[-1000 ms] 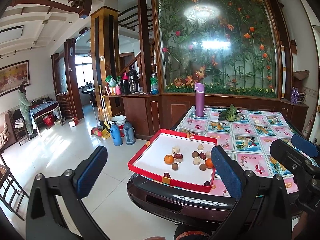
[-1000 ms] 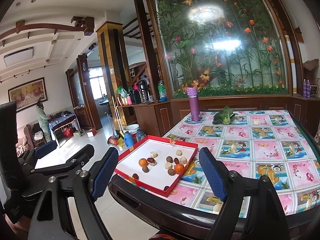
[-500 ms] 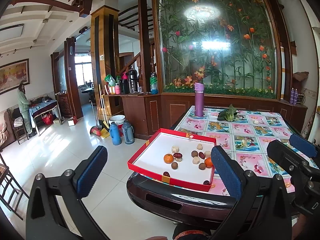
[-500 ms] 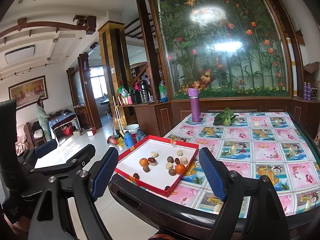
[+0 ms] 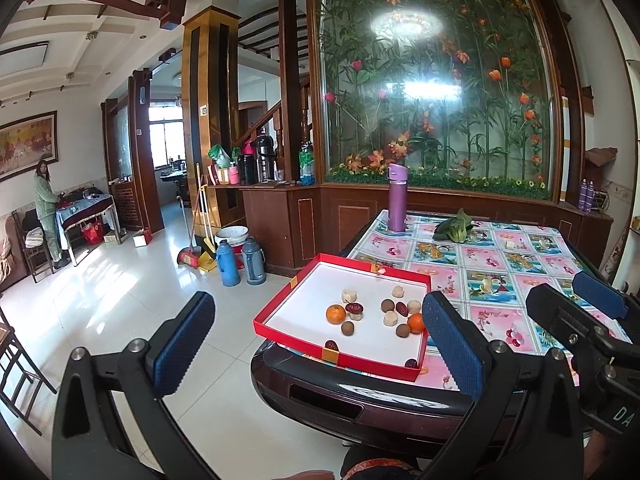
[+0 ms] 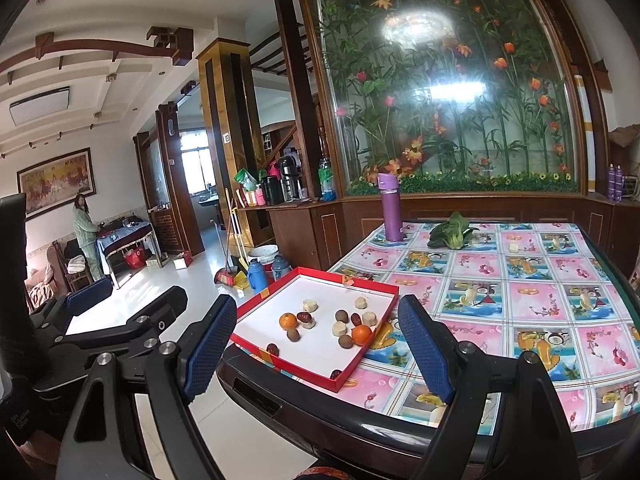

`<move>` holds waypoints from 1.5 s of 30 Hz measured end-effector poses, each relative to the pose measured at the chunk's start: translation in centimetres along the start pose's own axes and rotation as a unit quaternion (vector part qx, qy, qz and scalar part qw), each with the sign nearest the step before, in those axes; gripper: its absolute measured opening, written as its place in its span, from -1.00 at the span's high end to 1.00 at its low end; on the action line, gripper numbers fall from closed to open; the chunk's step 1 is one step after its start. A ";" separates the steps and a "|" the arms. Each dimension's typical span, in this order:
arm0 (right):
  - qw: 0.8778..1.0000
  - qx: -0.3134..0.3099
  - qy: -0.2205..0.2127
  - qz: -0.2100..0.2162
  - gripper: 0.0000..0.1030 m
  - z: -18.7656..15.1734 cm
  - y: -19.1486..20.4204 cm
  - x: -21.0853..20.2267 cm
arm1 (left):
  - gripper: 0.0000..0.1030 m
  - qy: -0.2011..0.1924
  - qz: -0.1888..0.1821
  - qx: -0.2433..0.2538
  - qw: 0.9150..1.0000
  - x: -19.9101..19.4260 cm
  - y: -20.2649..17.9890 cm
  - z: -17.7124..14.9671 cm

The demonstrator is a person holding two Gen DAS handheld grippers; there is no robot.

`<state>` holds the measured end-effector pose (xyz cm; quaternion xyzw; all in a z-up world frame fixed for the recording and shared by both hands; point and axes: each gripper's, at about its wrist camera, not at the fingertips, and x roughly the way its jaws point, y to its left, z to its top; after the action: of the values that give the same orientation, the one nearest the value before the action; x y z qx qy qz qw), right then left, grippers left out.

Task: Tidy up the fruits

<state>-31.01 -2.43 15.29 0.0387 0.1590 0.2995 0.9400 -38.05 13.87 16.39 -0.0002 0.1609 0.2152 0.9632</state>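
Daylight fills the room, entering from a bright far window [image 5: 162, 142] that is overexposed to near white. It throws a glossy sheen across the pale tiled floor [image 5: 120, 300]. Two white glare patches burn on the tall glass panel painted with flowers and bamboo [image 6: 418, 26], washing out the detail behind them. Fisheye distortion bends pillars and ceiling lines, and black vignetting rounds every corner. Focus is sharp throughout.

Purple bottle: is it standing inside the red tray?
No, the purple bottle stands upright on the tablecloth, well beyond the red tray.
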 end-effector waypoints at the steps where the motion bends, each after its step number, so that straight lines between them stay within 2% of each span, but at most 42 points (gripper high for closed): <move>1: 1.000 -0.001 0.001 0.000 -0.61 0.0 0.0 0.1 | -1.00 0.000 0.000 -0.001 1.000 0.1 0.2 0.0; 24: 1.000 0.007 0.009 -0.007 -0.61 -0.5 0.0 1.0 | -1.00 0.020 -0.017 -0.009 1.000 -1.0 -2.0 -1.6; 45: 1.000 0.013 0.013 -0.009 -0.61 -0.7 -0.4 1.1 | -1.00 0.025 -0.015 -0.015 0.999 -0.4 -1.1 -1.8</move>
<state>-30.16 -2.18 14.23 0.0460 0.1751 0.2893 0.9400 -38.44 12.56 14.70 -0.0219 0.1815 0.2033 0.9619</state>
